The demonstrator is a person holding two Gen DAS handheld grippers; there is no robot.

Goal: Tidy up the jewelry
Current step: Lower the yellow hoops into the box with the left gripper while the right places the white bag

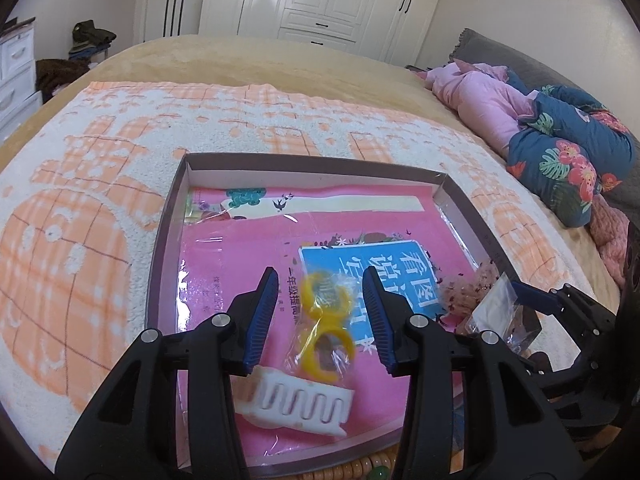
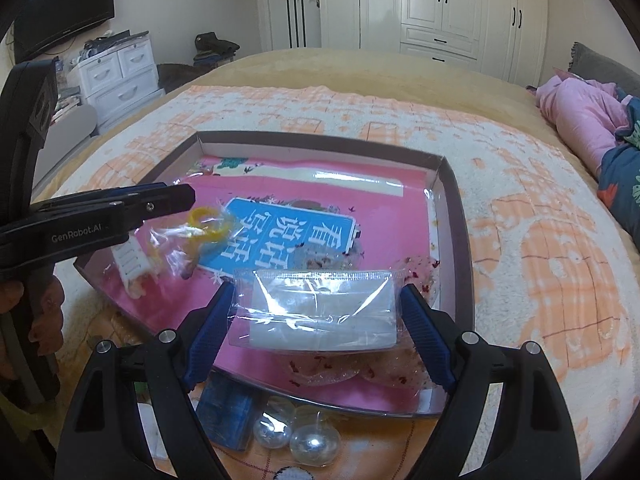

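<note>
A shallow box tray (image 1: pixel 160 248) with a brown rim lies on the towel, and a pink book (image 1: pixel 240 248) covers its floor. A clear bag of yellow rings (image 1: pixel 326 316) rests on the book between the blue pads of my left gripper (image 1: pixel 319 272), which stands open with a small gap on each side. From the right wrist view the left gripper (image 2: pixel 188 196) reaches in from the left over the ring bag (image 2: pixel 200 228). My right gripper (image 2: pixel 316 286) is shut on a clear bag with a white pad (image 2: pixel 320 316), held over the tray's near right part.
A white wavy-slotted clip (image 1: pixel 296 404) lies in the tray's near left. Pink speckled bags (image 2: pixel 420 276) sit at its right wall. Clear spheres (image 2: pixel 312 444), a blue packet (image 2: pixel 228 412) and orange beads (image 1: pixel 360 468) lie before the tray. Bedding (image 1: pixel 560 152) is piled at right.
</note>
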